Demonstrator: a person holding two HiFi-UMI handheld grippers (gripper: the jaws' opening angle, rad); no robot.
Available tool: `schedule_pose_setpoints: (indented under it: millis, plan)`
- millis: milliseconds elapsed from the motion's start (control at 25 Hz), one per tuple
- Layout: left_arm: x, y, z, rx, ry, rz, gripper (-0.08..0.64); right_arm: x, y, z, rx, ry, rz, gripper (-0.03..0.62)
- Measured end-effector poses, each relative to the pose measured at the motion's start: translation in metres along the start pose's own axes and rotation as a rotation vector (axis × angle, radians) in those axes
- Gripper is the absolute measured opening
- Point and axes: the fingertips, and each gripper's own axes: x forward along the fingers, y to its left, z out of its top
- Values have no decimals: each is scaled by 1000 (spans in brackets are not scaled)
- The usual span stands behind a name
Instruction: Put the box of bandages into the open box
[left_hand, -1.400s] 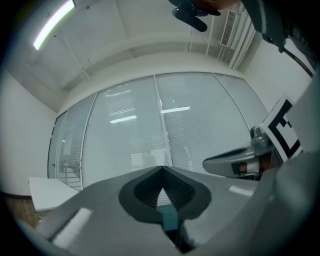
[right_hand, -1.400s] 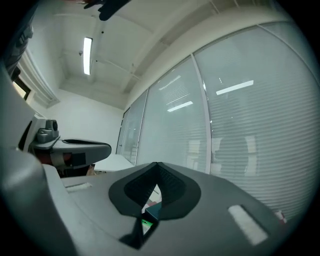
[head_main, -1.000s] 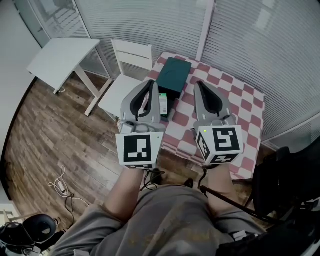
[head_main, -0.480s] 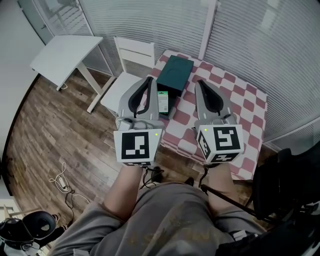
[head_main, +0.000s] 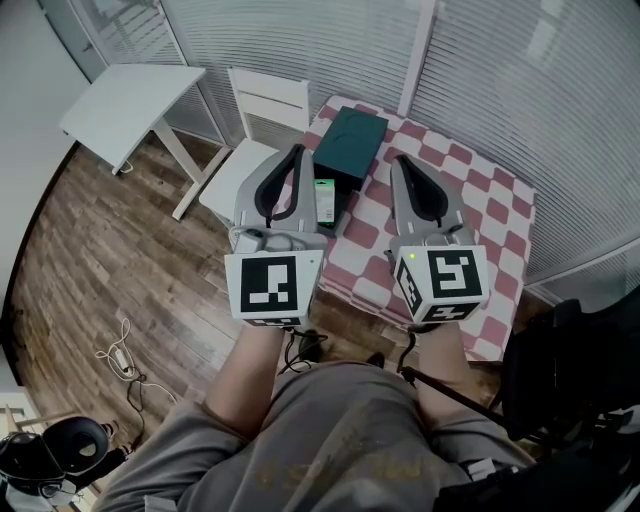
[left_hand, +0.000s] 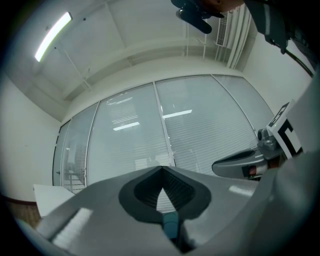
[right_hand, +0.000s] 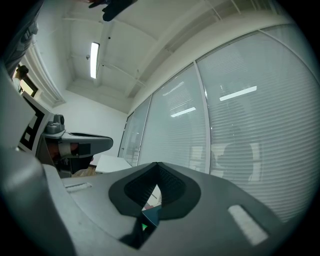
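Note:
In the head view a dark teal box lies at the near left corner of a red-and-white checked table. A small white-and-green box of bandages lies just in front of it, against a dark part that I cannot make out. My left gripper hangs above the table's left edge, shut and empty. My right gripper is held beside it, to the right of the teal box, also shut on nothing. In the left gripper view the jaw tips meet, and in the right gripper view they meet too.
A white chair stands left of the table, and a white side table further left. Slatted glass walls run behind. A black bag sits at the right and a cable lies on the wood floor.
The head view has shifted slightly. Both grippers keep their places and stay shut.

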Motion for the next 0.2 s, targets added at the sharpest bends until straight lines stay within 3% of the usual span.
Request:
schedule_pose_setpoints:
  millis: [200]
  plan:
    - [3, -1, -1, 2, 3, -3, 0, 2, -2, -2, -1, 4, -1, 26]
